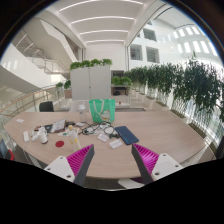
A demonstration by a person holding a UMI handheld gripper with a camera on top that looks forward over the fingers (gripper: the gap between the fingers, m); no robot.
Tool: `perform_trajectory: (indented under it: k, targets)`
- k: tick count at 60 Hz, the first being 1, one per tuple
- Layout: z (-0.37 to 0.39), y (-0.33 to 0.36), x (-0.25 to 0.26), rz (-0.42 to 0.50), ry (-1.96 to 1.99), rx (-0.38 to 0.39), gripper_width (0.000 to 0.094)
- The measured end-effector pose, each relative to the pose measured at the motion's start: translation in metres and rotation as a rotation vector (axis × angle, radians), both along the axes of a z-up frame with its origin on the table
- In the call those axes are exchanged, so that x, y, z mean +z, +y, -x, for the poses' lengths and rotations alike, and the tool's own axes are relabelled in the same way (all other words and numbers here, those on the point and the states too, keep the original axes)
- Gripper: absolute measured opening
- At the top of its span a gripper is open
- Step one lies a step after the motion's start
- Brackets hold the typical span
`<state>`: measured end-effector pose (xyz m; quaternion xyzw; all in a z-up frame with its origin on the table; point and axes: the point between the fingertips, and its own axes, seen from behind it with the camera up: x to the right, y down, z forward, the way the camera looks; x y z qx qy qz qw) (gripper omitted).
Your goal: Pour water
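The jaws [108, 160] stand spread wide and empty, their pink pads [80, 158] hanging above the near edge of the desk [150, 128], touching nothing. By my judgement the pouring has not begun: no vessel is held, and none is close to the fingers. Farther across the desk, among scattered clutter, two green containers [101, 110] stand side by side near the middle; they look like the likely vessels, though whether either holds water cannot be told. A dark blue flat item [127, 135] lies just right of the clutter. Everything remains: reaching, gripping a container, tilting it.
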<state>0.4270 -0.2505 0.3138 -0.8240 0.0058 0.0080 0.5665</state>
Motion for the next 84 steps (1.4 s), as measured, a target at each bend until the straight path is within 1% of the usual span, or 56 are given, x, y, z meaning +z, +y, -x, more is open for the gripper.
perform_trajectory:
  k: [6,7,14,18,26,32,36,42,46,52,59,62,64,65,66,67,68,72,76,77,80,84]
  targets:
    - [-0.010,0.002,-0.002,-0.005,-0.016,-0.044,0.0827]
    - [0.003,-0.007,-0.002,-0.006,-0.018,-0.052,0.0827]
    - [0.024,-0.019,-0.004,-0.023,-0.033,-0.089,0.0821]
    - [0.034,-0.022,-0.012,-0.024,-0.026,-0.093,0.0819]
    - [0.064,-0.012,-0.047,-0.047,-0.005,-0.035,0.0826]
    - [0.100,0.013,-0.088,-0.070,-0.015,0.035,0.0827]
    - [0.132,0.040,-0.115,-0.074,-0.014,0.081,0.0828]
    - [0.190,0.095,-0.142,-0.125,0.008,0.165,0.0834]
    - [0.220,0.137,-0.163,-0.148,0.013,0.191,0.0823]
    - [0.249,0.203,-0.195,-0.150,-0.001,0.172,0.0821]
    - [0.259,0.273,-0.222,-0.157,-0.031,0.102,0.0821]
    - [0.263,0.297,-0.231,-0.162,-0.043,0.085,0.0818]
    - [0.266,0.308,-0.232,-0.161,-0.038,0.082,0.0801]
    - [0.268,0.314,-0.233,-0.164,-0.033,0.083,0.0773]
    - [0.270,0.320,-0.233,-0.168,-0.025,0.084,0.0724]
    - [0.271,0.324,-0.234,-0.170,-0.019,0.085,0.0647]
    - [0.272,0.328,-0.235,-0.168,-0.015,0.082,0.0536]
    - [0.274,0.345,-0.236,-0.183,-0.012,0.058,0.0526]
    - [0.274,0.349,-0.234,-0.206,-0.019,0.051,0.0479]
    - [0.275,0.350,-0.235,-0.205,-0.014,0.051,0.0481]
    - [0.275,0.355,-0.237,-0.169,0.003,0.032,0.0460]
    - [0.270,0.357,-0.246,-0.105,0.014,0.015,0.0393]
